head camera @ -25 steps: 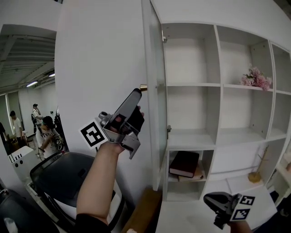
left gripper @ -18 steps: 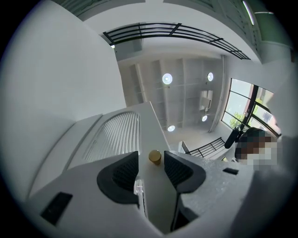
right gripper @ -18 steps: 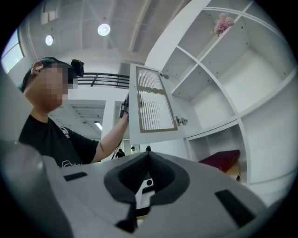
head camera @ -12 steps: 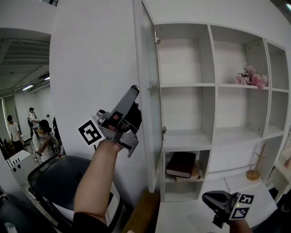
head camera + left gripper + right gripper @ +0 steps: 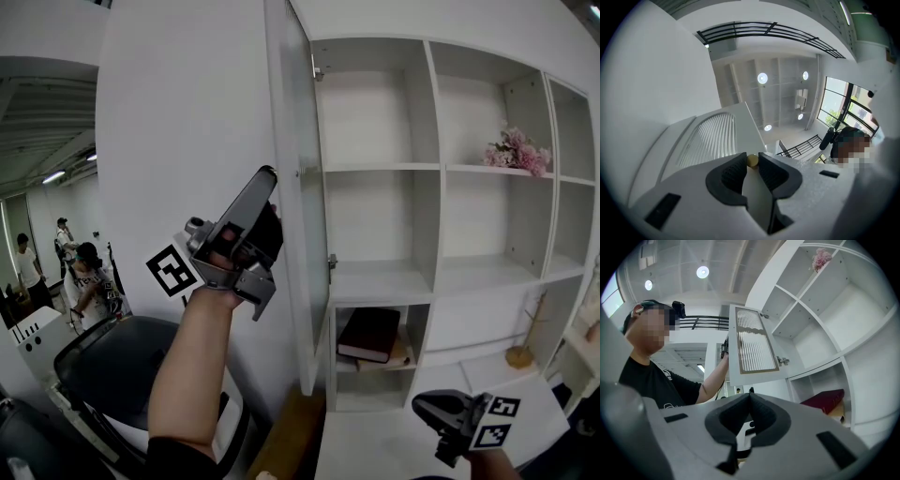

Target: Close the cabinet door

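The left gripper (image 5: 271, 187) has just been closing its jaws, and they now pinch the small brass knob (image 5: 752, 161) on the free edge of the cabinet door (image 5: 298, 187), one pad on each side. The right gripper (image 5: 427, 408) sits low at about five o'clock in the head view, its jaws pressed together on nothing.

The door stands wide open, nearly edge-on to the head view. It swings out from the white shelf cabinet (image 5: 427, 281) at roughly eleven o'clock of the frame and is hinged along its right side at the top hinge (image 5: 319, 72) and the lower hinge (image 5: 331, 262). It looks like a stiff, light panel with a ribbed glass insert (image 5: 752, 345), so it should swing freely with a gentle pull. The glass probably calls for a soft landing rather than a slam. The knob is small, round and smooth, so a shallow pinch could slip off; it is the natural hold, far from the hinges.

The left forearm (image 5: 202, 337) reaches up from six o'clock, the wrist bent so the gripper points upward and toward one o'clock at the door edge. The right hand rests nearly level, well apart from the door.
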Action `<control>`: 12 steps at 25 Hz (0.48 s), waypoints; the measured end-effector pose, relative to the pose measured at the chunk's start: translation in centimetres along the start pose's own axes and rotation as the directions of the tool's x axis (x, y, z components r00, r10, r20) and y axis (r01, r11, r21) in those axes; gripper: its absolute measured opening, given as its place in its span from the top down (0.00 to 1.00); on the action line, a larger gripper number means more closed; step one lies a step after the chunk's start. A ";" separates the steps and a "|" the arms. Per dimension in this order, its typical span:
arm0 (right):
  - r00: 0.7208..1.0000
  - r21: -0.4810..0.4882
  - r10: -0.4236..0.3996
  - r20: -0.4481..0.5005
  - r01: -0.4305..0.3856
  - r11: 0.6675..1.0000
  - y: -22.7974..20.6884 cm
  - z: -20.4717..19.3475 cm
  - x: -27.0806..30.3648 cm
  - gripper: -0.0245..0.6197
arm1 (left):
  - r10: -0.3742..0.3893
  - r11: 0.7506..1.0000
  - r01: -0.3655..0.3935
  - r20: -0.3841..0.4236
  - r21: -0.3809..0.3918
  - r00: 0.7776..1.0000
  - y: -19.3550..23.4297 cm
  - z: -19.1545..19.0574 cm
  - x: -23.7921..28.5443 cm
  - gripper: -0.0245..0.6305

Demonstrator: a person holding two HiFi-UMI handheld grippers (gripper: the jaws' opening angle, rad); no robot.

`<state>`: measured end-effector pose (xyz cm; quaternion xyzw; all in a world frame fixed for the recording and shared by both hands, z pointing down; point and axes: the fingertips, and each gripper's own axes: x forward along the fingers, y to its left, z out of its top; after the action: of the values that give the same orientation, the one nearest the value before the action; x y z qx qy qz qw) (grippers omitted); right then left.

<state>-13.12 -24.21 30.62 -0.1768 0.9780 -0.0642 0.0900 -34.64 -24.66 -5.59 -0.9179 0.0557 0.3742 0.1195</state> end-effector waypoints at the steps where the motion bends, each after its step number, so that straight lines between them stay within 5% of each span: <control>1: 1.000 0.004 0.003 -0.003 -0.003 1.000 0.0 -0.1 0.0 0.95 | 0.003 1.000 -0.003 0.000 0.002 1.000 -0.1 0.0 0.0 0.84; 12: 0.998 0.026 0.057 -0.040 -0.056 0.998 -1.3 -0.4 0.1 0.95 | 0.029 0.999 -0.030 0.024 0.037 0.999 -0.7 -0.3 0.6 0.84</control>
<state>-12.86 -25.36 31.21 -0.1466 0.9834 -0.0775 0.0742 -33.93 -24.04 -5.68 -0.9102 0.0749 0.3855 0.1315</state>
